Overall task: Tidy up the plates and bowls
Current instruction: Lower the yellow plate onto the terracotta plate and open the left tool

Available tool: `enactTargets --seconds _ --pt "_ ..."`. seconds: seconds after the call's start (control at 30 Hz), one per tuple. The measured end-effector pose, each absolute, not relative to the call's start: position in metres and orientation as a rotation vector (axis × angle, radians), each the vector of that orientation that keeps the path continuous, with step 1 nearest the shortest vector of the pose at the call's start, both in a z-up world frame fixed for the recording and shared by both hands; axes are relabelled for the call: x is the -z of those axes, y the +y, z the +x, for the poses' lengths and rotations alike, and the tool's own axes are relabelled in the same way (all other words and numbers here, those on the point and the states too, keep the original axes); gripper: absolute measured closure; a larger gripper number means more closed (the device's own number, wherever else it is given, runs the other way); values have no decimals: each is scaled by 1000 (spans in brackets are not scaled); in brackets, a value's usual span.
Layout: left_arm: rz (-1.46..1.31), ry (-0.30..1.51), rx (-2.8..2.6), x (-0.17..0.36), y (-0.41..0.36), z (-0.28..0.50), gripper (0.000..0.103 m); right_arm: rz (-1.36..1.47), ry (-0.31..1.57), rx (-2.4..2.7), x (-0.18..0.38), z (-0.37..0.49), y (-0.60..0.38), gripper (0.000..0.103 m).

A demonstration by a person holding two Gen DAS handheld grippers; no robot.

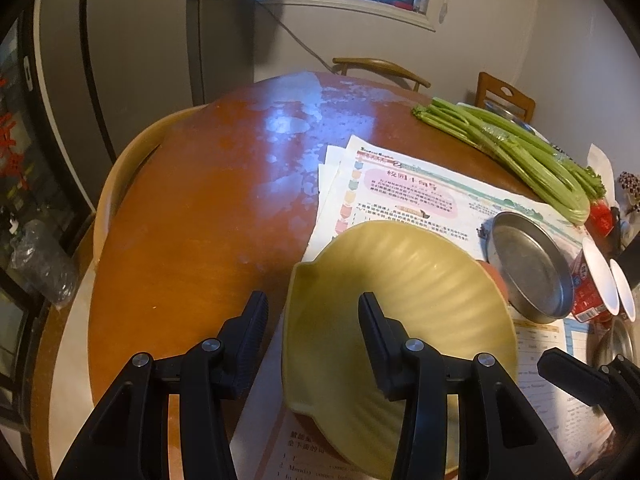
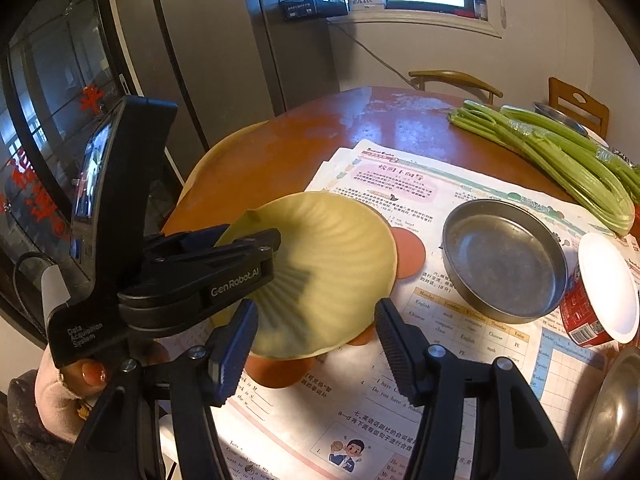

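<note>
A ribbed yellow bowl-shaped plate [image 1: 420, 312] sits tilted on top of an orange flower-shaped plate [image 2: 410, 254] on the newspapers. My left gripper [image 1: 314, 320] is open with one finger inside the yellow plate and one outside its left rim; in the right wrist view [image 2: 256, 248] its fingers straddle that rim. My right gripper [image 2: 316, 328] is open and empty, just in front of the yellow plate [image 2: 320, 272]. A round metal dish [image 2: 504, 260] lies to the right, also in the left wrist view [image 1: 532, 268].
Newspapers [image 2: 400, 184] cover the round wooden table [image 1: 200, 200]. Celery [image 2: 560, 152] lies at the back right. A red cup with a white lid [image 2: 600, 296] lies on its side, and another metal plate [image 2: 612, 416] sits at the right edge. Chairs [image 1: 380, 70] stand behind.
</note>
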State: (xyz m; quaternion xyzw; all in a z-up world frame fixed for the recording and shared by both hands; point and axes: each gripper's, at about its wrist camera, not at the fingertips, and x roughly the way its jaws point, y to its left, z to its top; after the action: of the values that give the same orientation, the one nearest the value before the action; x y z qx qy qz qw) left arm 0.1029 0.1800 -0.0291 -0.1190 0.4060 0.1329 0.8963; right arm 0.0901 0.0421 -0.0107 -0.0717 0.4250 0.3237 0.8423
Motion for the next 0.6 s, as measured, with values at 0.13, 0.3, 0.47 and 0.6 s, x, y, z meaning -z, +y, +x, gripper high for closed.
enactTargets --seconds 0.13,0.3,0.47,0.6 --pt "-253 822 -272 19 178 96 54 -144 879 -675 4 87 38 42" --pt "-255 786 -266 3 173 84 51 -131 843 -661 -6 82 29 42" --pt "-239 761 -255 -13 162 77 49 -117 814 -645 -17 77 19 42" --pt "-223 747 -242 -23 151 73 48 -113 788 -627 -25 71 10 42"
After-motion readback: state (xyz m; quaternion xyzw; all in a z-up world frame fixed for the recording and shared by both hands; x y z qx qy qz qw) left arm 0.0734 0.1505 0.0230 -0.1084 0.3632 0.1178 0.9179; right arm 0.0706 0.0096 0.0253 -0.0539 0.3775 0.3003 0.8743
